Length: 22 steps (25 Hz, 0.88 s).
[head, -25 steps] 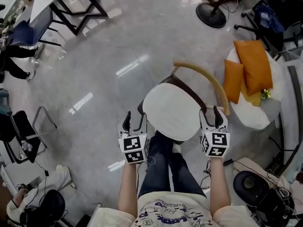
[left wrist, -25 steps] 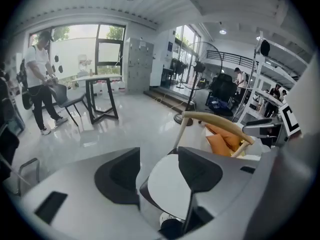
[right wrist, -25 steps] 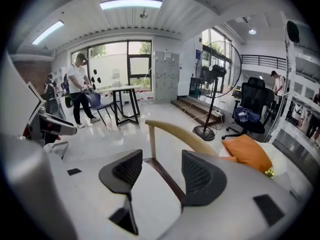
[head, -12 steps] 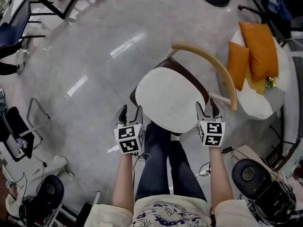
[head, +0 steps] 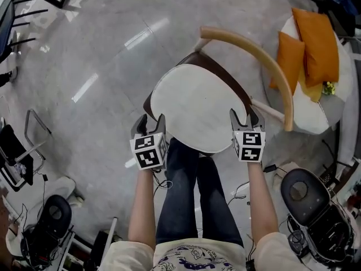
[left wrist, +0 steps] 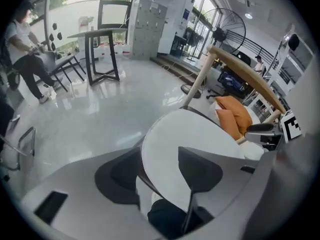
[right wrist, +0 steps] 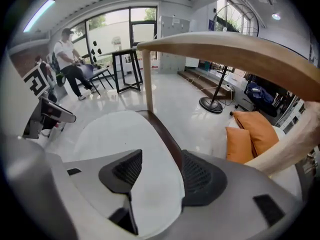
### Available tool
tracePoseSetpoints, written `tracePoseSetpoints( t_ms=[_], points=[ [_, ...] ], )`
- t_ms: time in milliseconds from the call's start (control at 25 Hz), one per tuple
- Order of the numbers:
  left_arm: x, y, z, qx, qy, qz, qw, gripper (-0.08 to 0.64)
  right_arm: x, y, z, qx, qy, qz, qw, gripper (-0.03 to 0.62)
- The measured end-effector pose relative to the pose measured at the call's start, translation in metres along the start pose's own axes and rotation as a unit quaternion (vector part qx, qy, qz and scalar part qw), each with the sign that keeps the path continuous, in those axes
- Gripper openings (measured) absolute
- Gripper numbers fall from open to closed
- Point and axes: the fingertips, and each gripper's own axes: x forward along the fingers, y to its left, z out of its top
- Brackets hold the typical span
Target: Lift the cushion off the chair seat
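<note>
Glossy pale grey floor, streaked with light reflections. Standing on it: chair, curved pale wooden back rail, dark brown seat rim showing on far side. Flat on seat: round white cushion, covering nearly all of it. At right, small white counter bearing two orange pillows, plus something yellowish, possibly a cloth.

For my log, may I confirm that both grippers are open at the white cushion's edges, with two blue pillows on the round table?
Only the colour is wrong: the head view shows the two pillows on the round table are orange. The left gripper and right gripper are open at the white cushion's edges.
</note>
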Motion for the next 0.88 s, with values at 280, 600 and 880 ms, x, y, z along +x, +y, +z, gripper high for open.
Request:
tracePoseSetpoints(
  t_ms=[280, 600, 880],
  points=[
    [0.045, 0.002, -0.027, -0.012, 0.040, 0.011, 0.9990, 0.247, 0.039, -0.021, -0.026, -0.013, 0.033, -0.003, 0.999, 0.265],
    [0.072, 0.003, -0.050, -0.025, 0.063, 0.013, 0.9976, 0.249, 0.071, -0.031, -0.058, -0.014, 0.071, 0.005, 0.997, 0.266],
    [0.080, -0.001, -0.058, -0.078, 0.063, 0.009, 0.9949, 0.219, 0.080, -0.031, -0.067, 0.016, 0.086, 0.039, 0.995, 0.249]
  ],
)
